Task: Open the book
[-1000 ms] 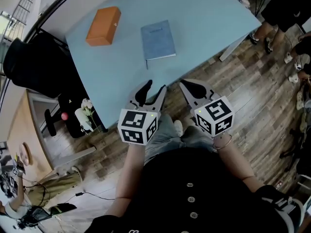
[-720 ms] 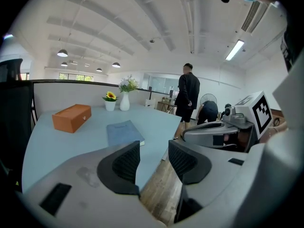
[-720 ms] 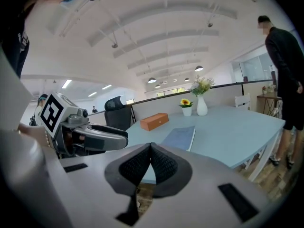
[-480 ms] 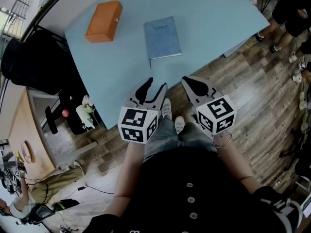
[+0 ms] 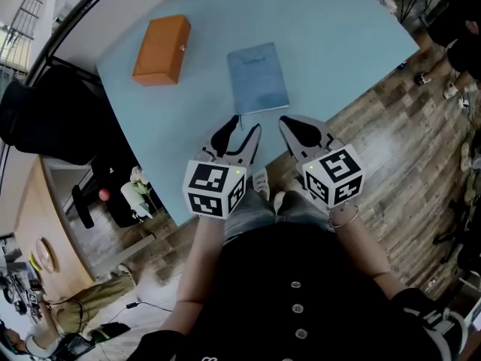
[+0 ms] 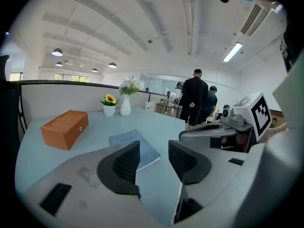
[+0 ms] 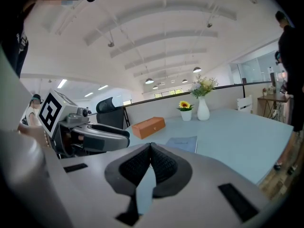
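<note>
Orange box (image 5: 161,50) sits at table (image 5: 338,36) left. Left gripper (image 5: 242,131): jaws apart, empty, just short of the book (image 5: 258,78), which lies closed, mid-table. Right gripper (image 5: 291,126): jaws together, empty. Opening not yet begun.

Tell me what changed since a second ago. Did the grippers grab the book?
Not yet. The person moved closer, so the left gripper and right gripper now reach over the table edge, nearly at the book. Nothing was grabbed. Left jaws stay open, right shut; the book stays closed, the orange box unmoved.
</note>
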`<action>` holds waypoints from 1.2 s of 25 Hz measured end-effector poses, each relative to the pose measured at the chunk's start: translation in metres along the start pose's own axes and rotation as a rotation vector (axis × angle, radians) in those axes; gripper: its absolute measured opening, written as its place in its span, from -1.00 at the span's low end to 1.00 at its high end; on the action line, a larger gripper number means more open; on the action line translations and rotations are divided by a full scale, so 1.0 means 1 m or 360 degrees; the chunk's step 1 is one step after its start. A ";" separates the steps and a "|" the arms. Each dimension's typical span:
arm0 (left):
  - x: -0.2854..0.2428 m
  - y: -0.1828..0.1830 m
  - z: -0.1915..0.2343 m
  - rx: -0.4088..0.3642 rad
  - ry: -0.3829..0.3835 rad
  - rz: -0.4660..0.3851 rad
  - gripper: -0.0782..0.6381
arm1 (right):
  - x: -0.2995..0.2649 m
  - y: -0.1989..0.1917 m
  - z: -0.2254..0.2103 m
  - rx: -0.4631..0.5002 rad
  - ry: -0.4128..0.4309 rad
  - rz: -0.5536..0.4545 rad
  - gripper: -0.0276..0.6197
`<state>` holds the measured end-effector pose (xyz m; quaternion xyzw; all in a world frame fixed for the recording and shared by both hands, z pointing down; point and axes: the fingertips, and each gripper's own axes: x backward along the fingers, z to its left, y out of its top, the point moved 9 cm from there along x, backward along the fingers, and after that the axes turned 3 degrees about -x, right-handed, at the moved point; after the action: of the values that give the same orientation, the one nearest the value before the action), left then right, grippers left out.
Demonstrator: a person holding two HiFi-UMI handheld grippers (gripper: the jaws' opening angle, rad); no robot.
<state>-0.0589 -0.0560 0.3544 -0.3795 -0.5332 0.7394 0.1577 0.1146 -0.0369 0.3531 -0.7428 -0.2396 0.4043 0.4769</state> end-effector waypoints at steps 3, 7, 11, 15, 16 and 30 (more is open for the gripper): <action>-0.010 0.007 0.014 -0.0007 -0.0027 -0.0010 -0.28 | -0.013 0.009 -0.005 0.0003 -0.0019 -0.0004 -0.91; -0.020 0.013 0.030 -0.0007 -0.0066 -0.0015 -0.28 | -0.028 0.016 -0.008 0.0003 -0.0053 0.0004 -0.91; -0.028 0.017 0.044 0.0018 -0.0113 -0.0020 -0.28 | -0.040 0.021 -0.009 -0.0004 -0.0087 0.0018 -0.91; -0.032 0.016 0.051 0.0024 -0.0153 -0.0015 -0.28 | -0.047 0.021 -0.008 -0.0016 -0.0111 0.0033 -0.91; -0.032 0.014 0.052 0.0028 -0.0165 -0.0012 -0.28 | -0.047 0.020 -0.007 -0.0021 -0.0120 0.0039 -0.91; -0.040 0.008 0.056 0.0014 -0.0287 0.0017 -0.28 | -0.054 0.014 -0.006 -0.0018 -0.0143 0.0101 -0.91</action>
<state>-0.0719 -0.1217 0.3707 -0.3134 -0.5400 0.7738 0.1068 0.0889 -0.0858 0.3618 -0.7338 -0.2394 0.4507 0.4485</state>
